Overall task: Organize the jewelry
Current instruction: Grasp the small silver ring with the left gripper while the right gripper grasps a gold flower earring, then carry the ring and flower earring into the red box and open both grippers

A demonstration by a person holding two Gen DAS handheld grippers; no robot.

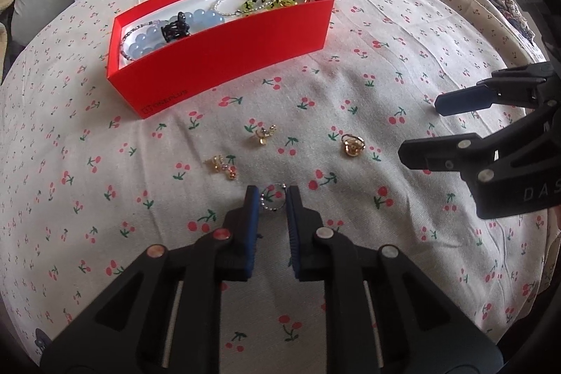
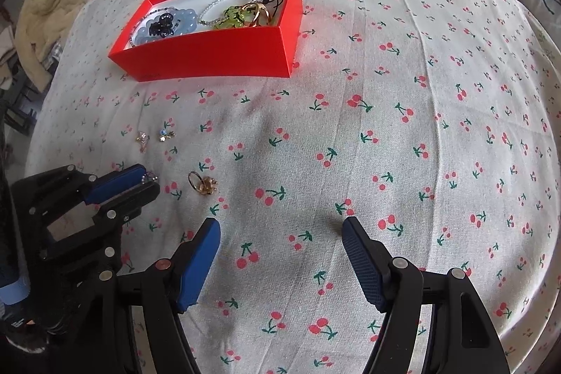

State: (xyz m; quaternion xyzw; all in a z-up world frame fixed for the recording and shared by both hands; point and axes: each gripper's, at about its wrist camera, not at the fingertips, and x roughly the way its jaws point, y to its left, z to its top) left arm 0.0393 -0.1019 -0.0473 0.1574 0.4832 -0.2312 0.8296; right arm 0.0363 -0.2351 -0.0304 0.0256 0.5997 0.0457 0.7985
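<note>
One beaded ring (image 1: 272,200) | between left gripper (image 1: 272,198) fingertips | on cloth (image 1: 350,58)

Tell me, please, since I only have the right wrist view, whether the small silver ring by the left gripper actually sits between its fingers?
Observer: Yes. In the left wrist view, the silver ring lies on the cloth in the gap between the fingers of the left gripper. I cannot tell whether they touch it.
Operator: Thank you. Does the red box carry any marking?
Observer: The red box has a small printed logo near the left end of its near wall.
</note>
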